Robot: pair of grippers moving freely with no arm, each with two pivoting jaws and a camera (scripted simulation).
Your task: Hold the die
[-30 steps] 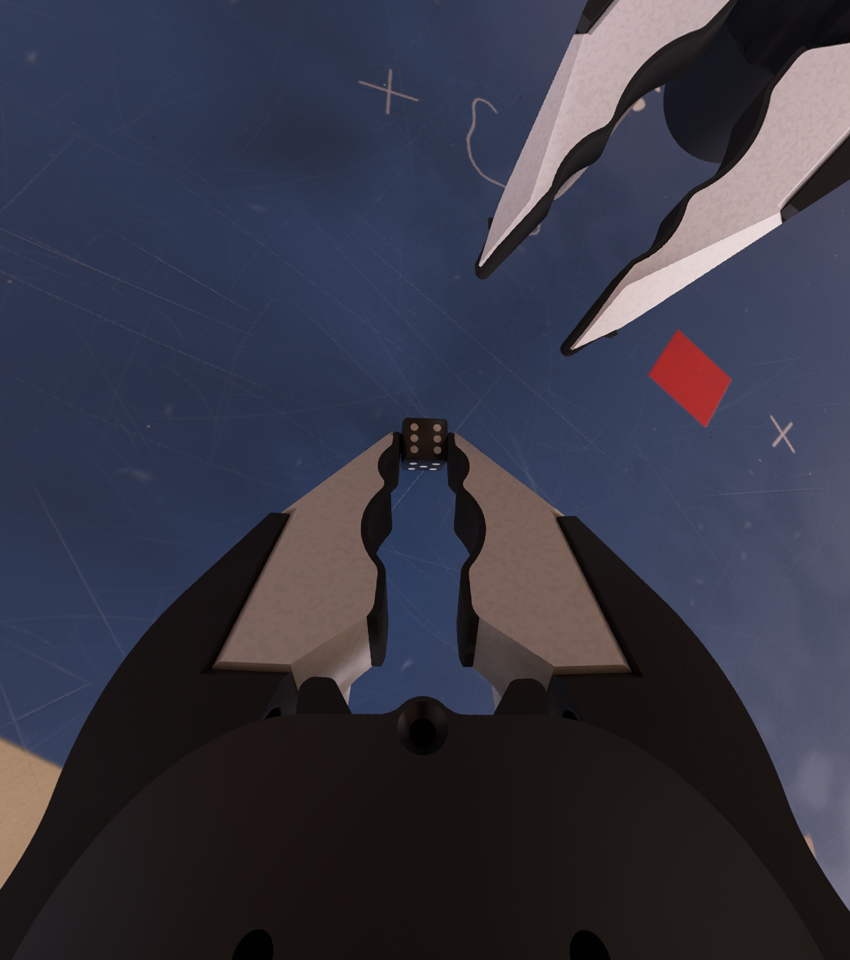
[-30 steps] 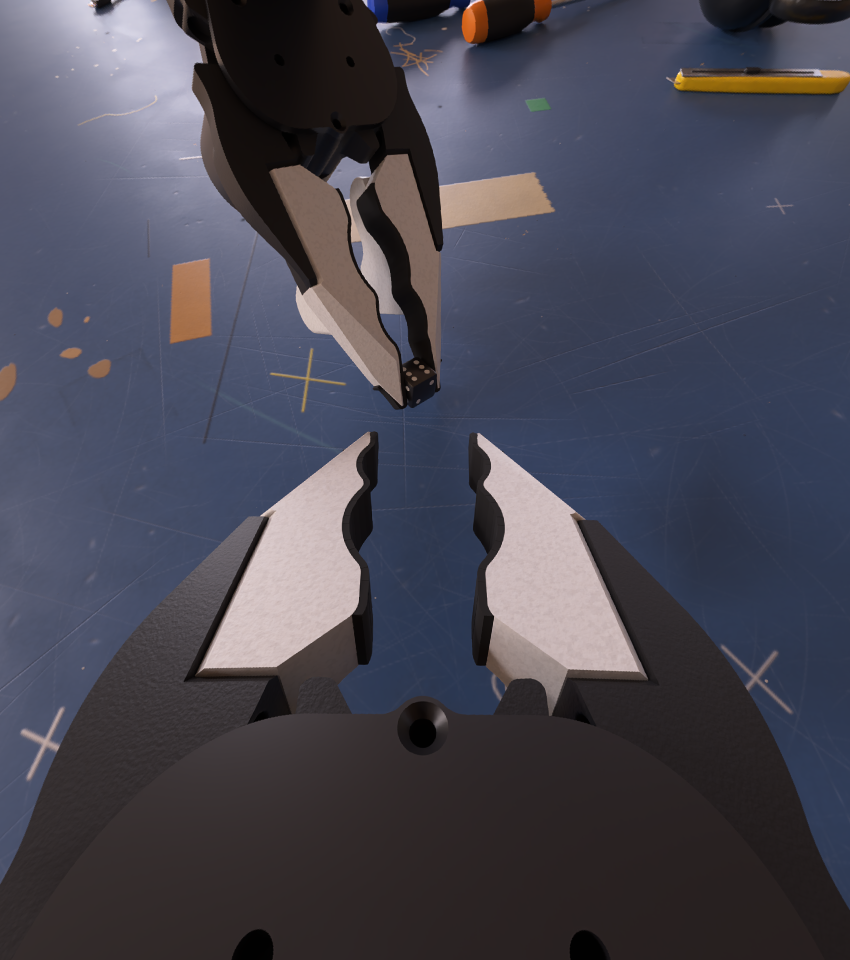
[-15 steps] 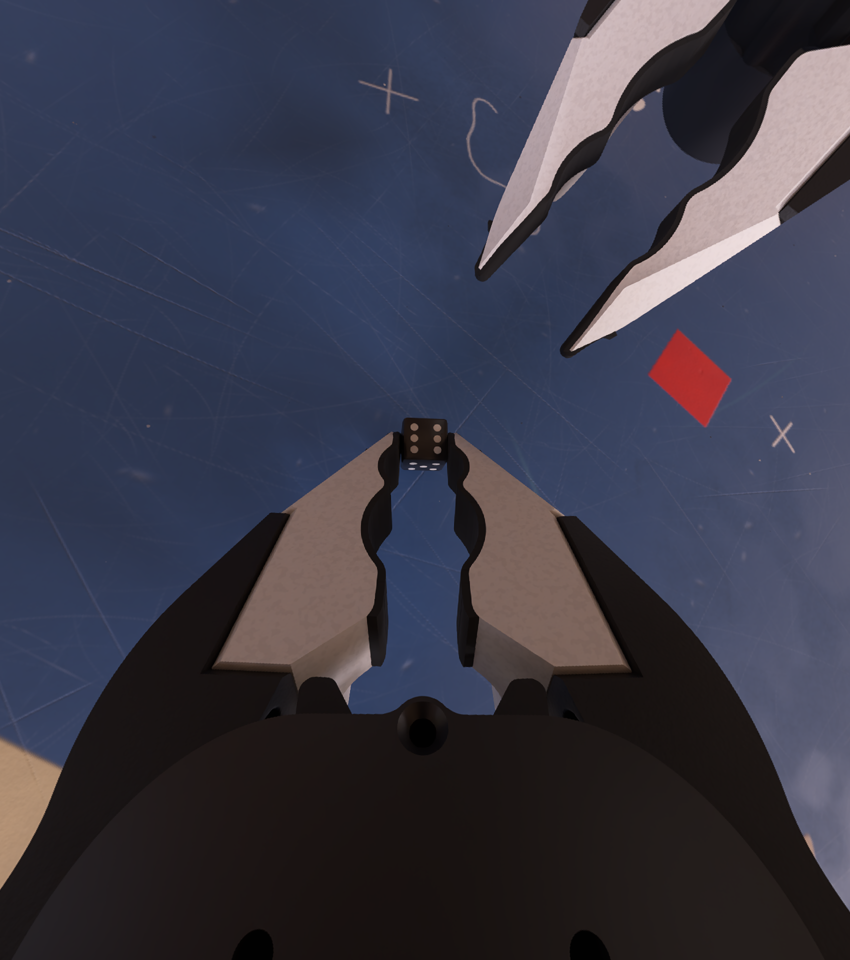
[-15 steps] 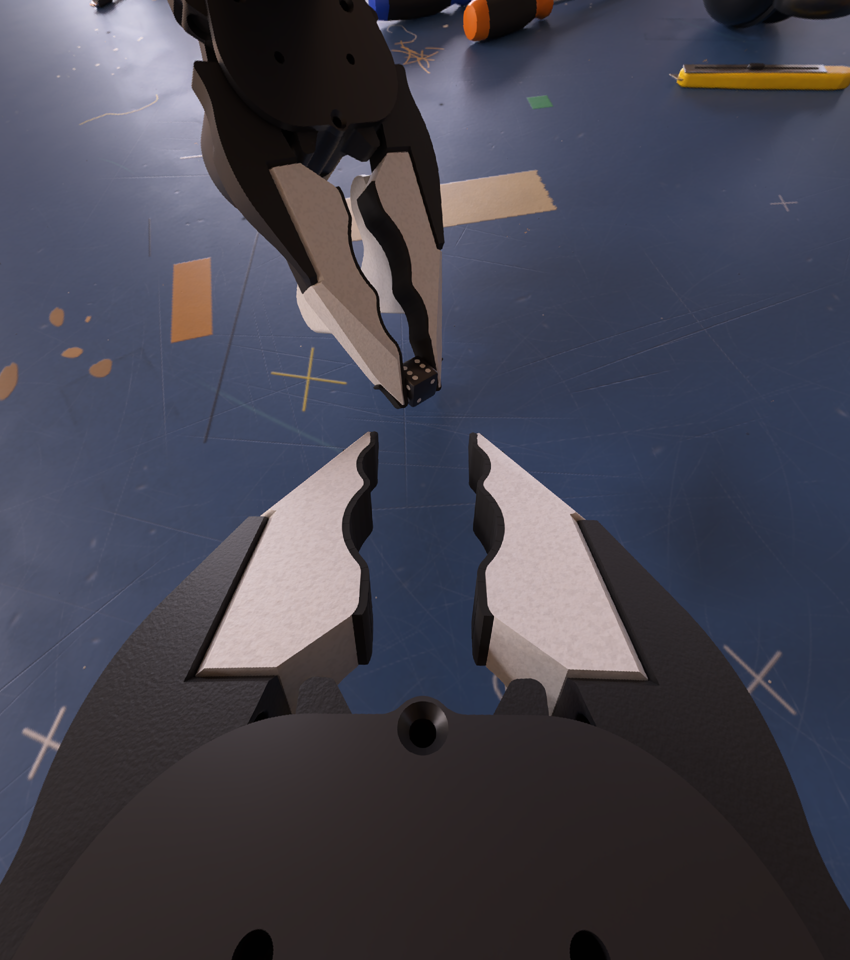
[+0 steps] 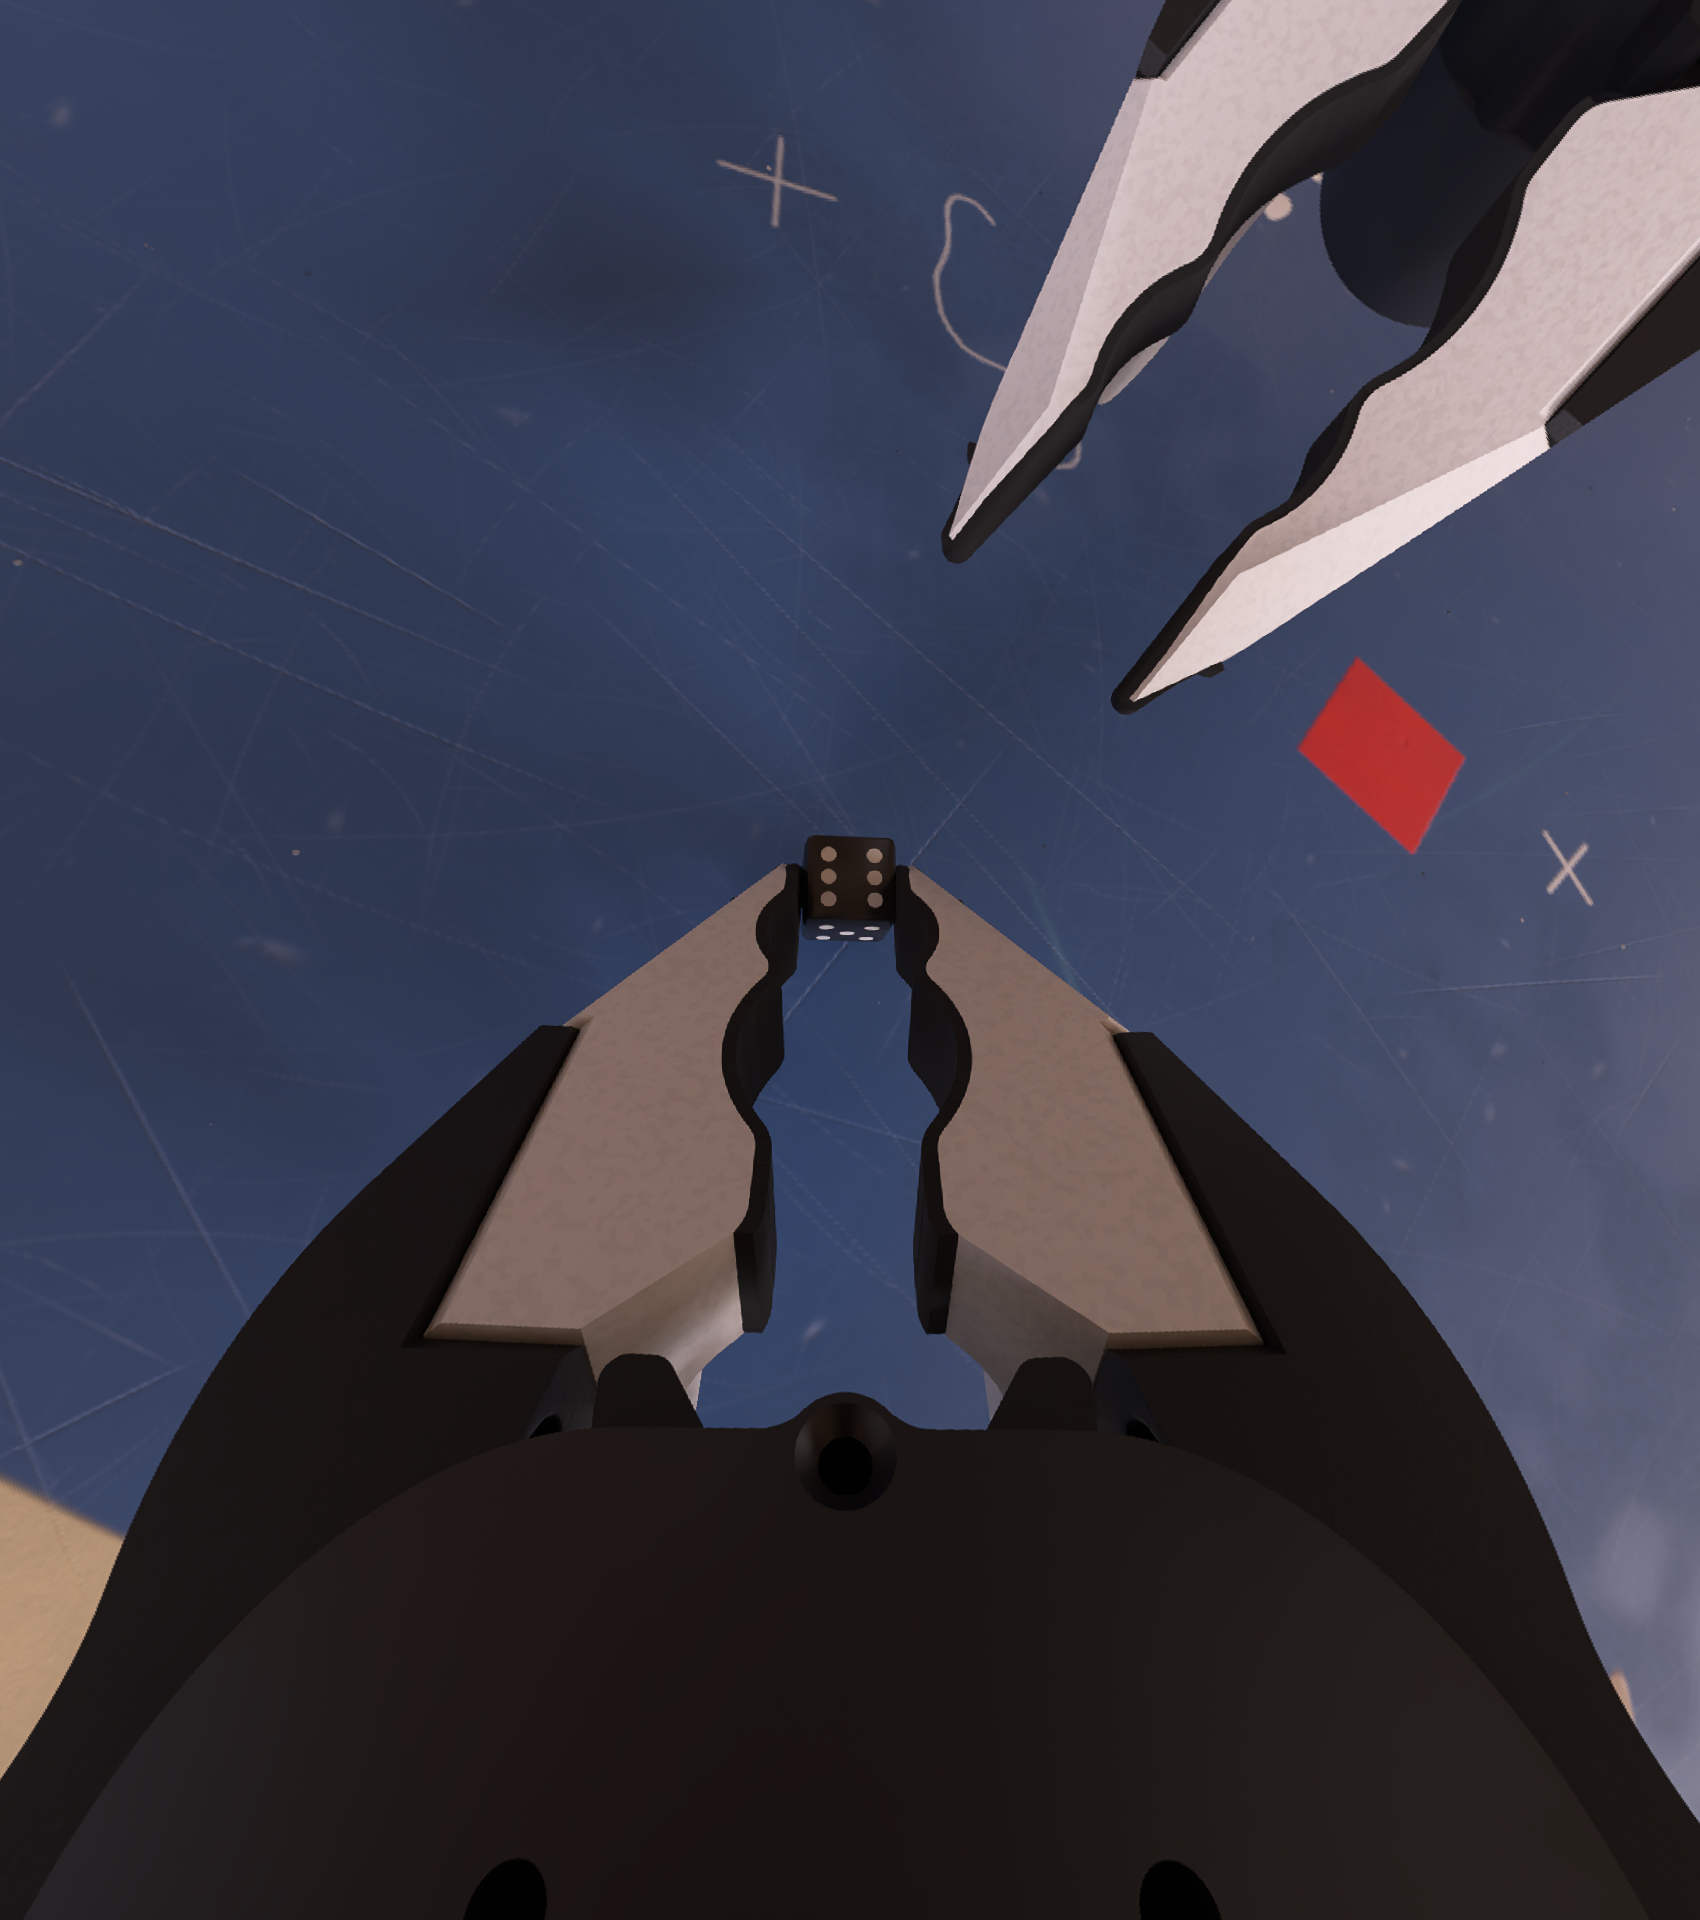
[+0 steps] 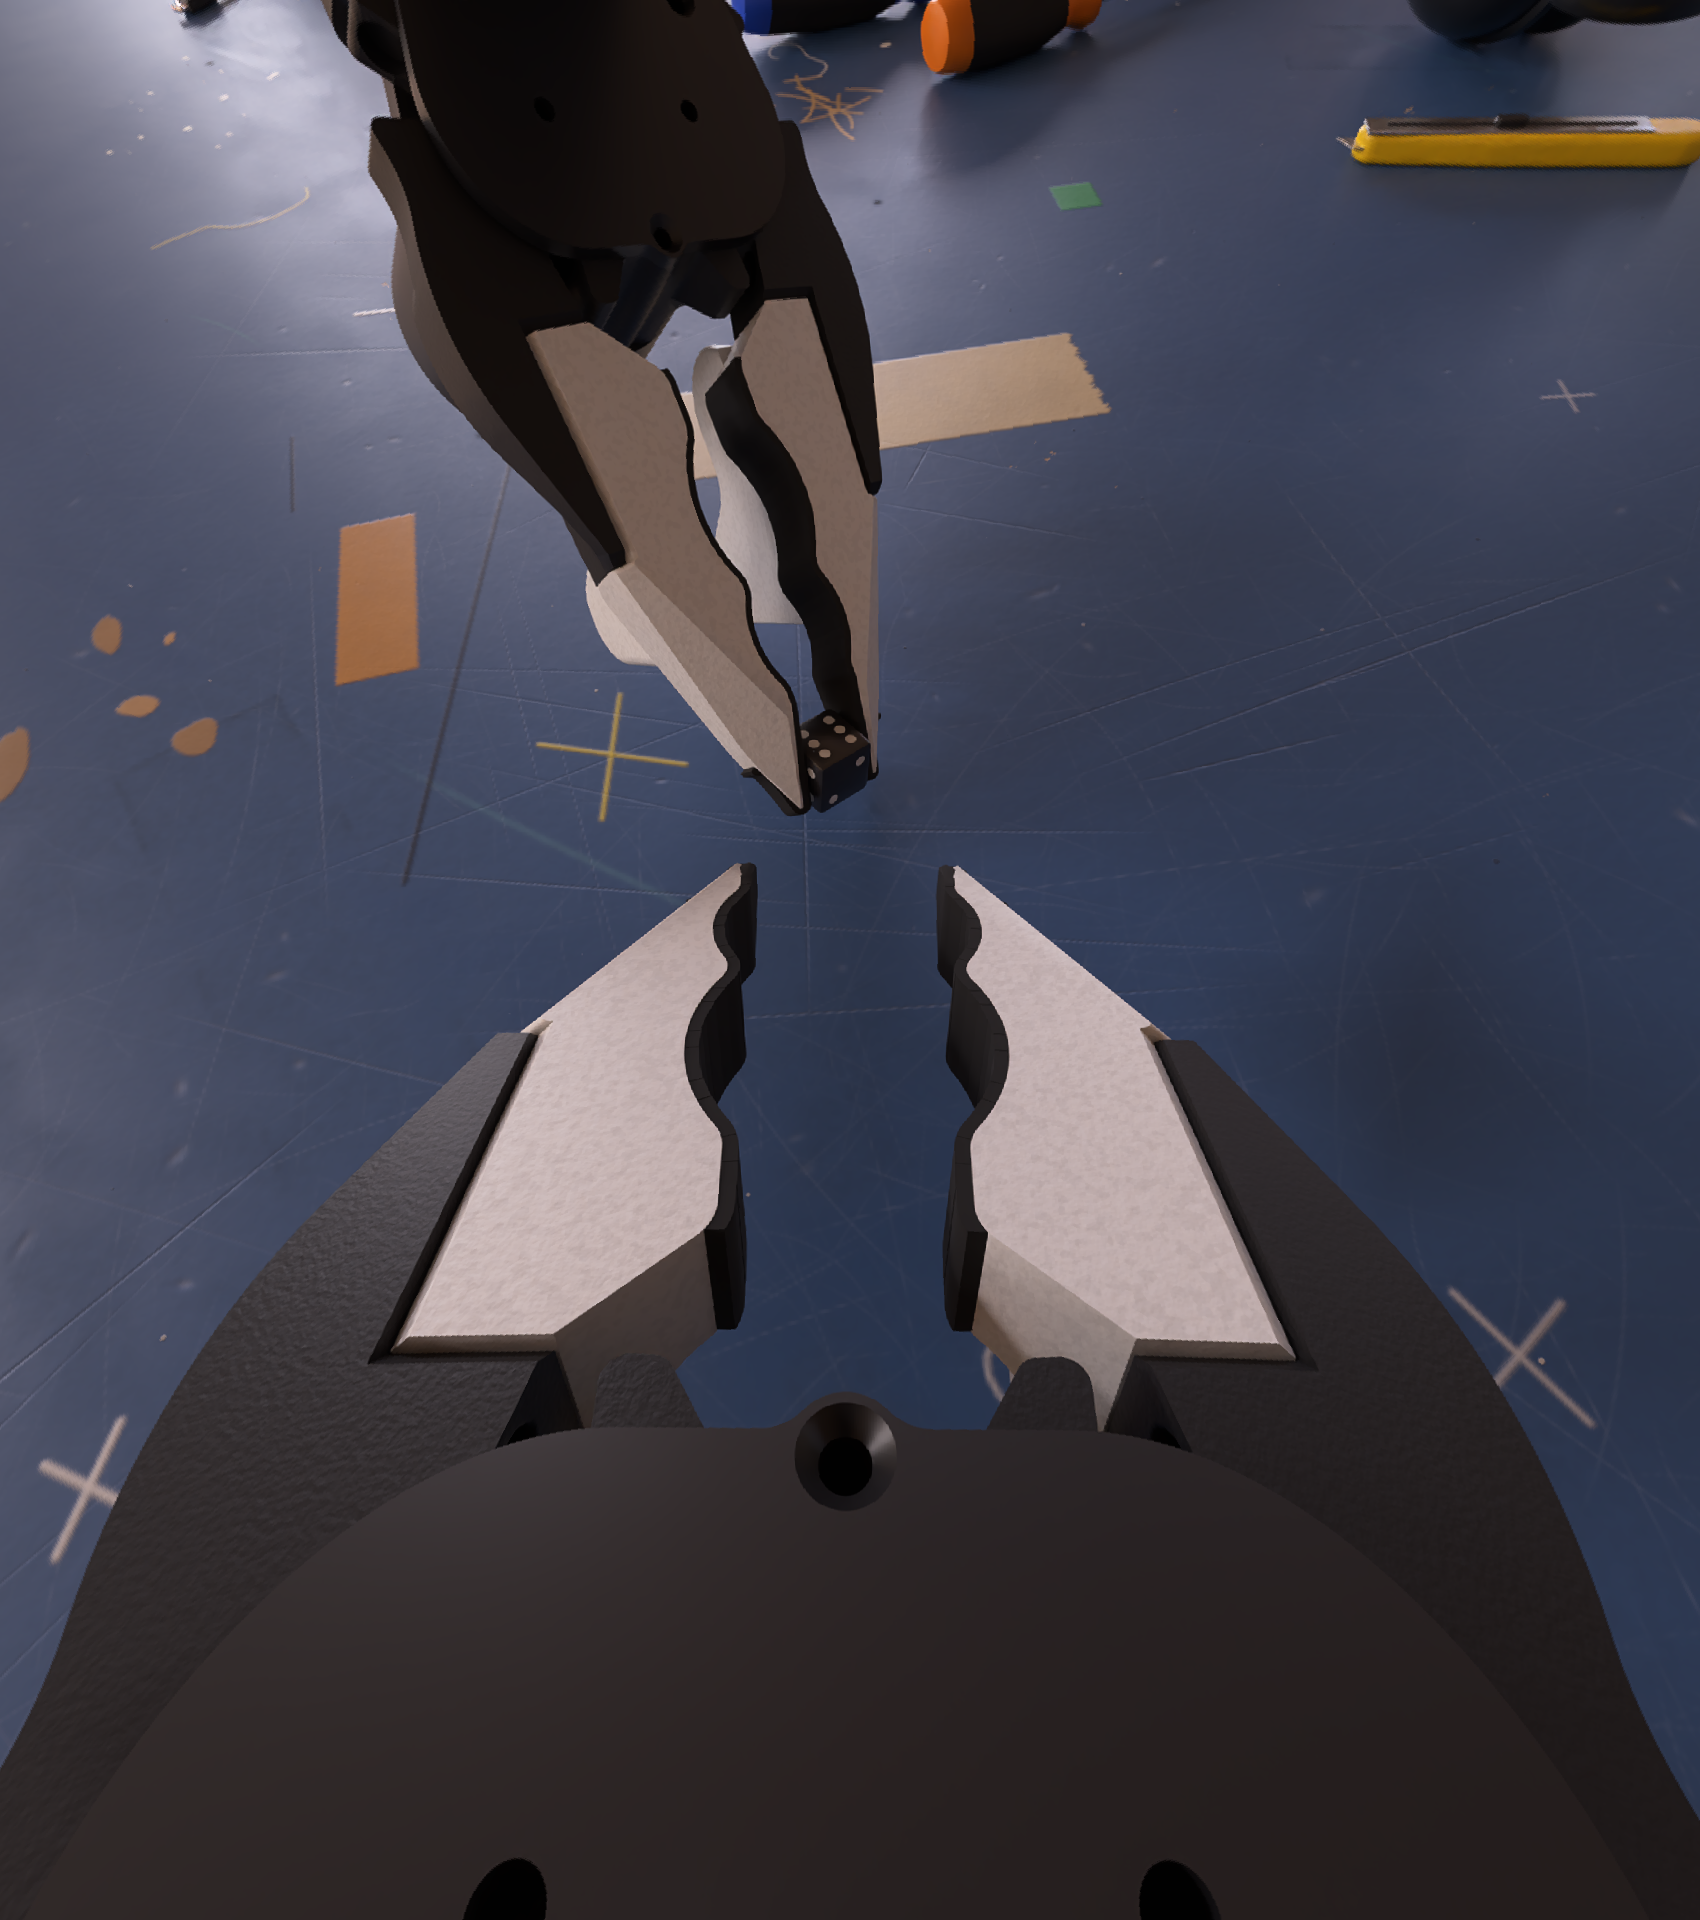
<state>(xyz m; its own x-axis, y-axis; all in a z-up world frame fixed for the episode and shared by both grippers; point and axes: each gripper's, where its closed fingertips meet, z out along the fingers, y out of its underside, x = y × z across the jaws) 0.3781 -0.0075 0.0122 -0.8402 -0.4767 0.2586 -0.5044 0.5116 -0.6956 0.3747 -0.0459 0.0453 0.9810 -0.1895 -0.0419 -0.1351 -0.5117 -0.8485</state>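
A small black die (image 5: pixel 848 889) with pale pips is pinched between the tips of my left gripper (image 5: pixel 847 902), held above the blue scratched mat. In the right wrist view the same die (image 6: pixel 833 761) shows at the tips of the left gripper (image 6: pixel 830 774), which points down towards the mat. My right gripper (image 6: pixel 846 883) is open and empty, its tips a short way in front of and below the die. It also shows in the left wrist view (image 5: pixel 1038 623) at the upper right, open, apart from the die.
A yellow utility knife (image 6: pixel 1532 142) lies at the far right. An orange-ended tool (image 6: pixel 991 26) lies at the far edge. A white object (image 6: pixel 742 540) stands behind the left gripper. Tan tape strips (image 6: pixel 981 390) and a red patch (image 5: pixel 1382 754) mark the mat.
The right wrist view has shifted very slightly. Both grippers hold almost still, with the die still pinched in the left one.
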